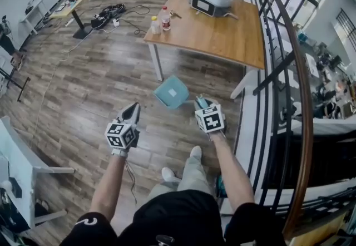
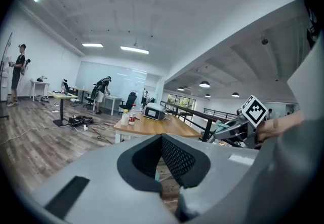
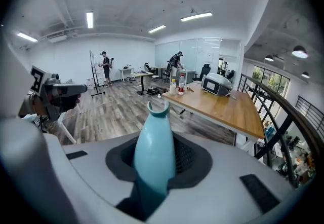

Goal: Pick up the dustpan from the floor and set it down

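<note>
The teal dustpan (image 1: 172,92) hangs above the wooden floor, just left of my right gripper (image 1: 201,101). Its teal handle (image 3: 154,152) stands upright between that gripper's jaws in the right gripper view, and my right gripper (image 3: 155,138) is shut on it. My left gripper (image 1: 133,108) is held to the left at about the same height, apart from the dustpan. Its jaws meet at the tips with nothing between them (image 2: 162,138). The right gripper (image 2: 228,129) also shows at the right of the left gripper view.
A wooden table (image 1: 222,39) stands ahead, bearing bottles (image 1: 165,18) and a grey device (image 1: 210,1). A dark railing (image 1: 289,72) runs along the right. A white frame (image 1: 22,167) is at the left, cables (image 1: 108,15) lie on the floor farther back, and people stand at desks.
</note>
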A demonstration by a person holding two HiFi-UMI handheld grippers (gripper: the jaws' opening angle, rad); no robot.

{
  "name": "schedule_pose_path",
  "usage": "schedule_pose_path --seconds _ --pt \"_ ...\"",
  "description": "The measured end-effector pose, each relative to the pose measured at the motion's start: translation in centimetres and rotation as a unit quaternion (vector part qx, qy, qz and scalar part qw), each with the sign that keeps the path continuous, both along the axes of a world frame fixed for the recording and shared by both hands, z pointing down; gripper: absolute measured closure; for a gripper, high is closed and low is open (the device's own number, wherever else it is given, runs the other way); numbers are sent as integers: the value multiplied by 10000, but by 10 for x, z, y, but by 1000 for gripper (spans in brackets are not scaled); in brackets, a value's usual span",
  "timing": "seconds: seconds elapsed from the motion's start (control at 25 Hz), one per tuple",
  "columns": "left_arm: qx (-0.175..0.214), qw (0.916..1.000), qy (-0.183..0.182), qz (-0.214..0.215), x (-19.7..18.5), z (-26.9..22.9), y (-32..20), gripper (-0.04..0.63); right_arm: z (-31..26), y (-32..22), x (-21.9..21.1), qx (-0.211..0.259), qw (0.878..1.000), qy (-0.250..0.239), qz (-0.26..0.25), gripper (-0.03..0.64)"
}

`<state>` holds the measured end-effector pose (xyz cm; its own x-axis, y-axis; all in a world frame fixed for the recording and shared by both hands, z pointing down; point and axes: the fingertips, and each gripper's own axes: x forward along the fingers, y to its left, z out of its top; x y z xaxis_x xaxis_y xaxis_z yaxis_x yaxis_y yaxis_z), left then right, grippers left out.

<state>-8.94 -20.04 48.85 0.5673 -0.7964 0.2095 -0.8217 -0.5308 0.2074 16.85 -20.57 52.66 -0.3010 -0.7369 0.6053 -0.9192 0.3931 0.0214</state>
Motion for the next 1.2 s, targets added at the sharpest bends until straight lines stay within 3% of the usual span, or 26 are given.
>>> schedule_pose_path --seconds 0.28,0.64,1.2 --pt "323 9993 -134 97 -17 -44 -8 597 -62 -15 -19 485 9988 -106 29 531" --pt "580 9982 -131 100 -28 -77 -19 597 -99 -23 -29 676 9973 -285 39 531" --pt "585 9982 -101 110 -34 -78 -27 597 -105 -29 -32 703 9970 -337 -1 531"
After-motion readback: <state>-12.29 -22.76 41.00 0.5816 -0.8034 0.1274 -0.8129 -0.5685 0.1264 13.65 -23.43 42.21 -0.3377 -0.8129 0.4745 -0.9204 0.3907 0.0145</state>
